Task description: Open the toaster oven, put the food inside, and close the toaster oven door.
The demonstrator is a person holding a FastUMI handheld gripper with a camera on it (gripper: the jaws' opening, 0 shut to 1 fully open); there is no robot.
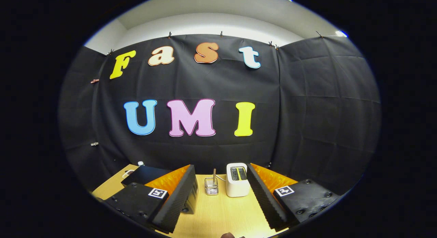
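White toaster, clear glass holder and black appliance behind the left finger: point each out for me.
White toaster (237,186): gripper view, on its front face, beyond the open tongs (220,202).
Clear glass holder (211,188): gripper view, on its front wall.
Black appliance (143,175): gripper view, on its flat top.

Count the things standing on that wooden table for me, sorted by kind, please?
White toaster: 1
Clear wire-framed holder with a stick in it: 1
Black appliance, partly hidden behind one finger: 1
Total: 3
The tongs are open, holding nothing, with the toaster and holder just ahead between the fingers.
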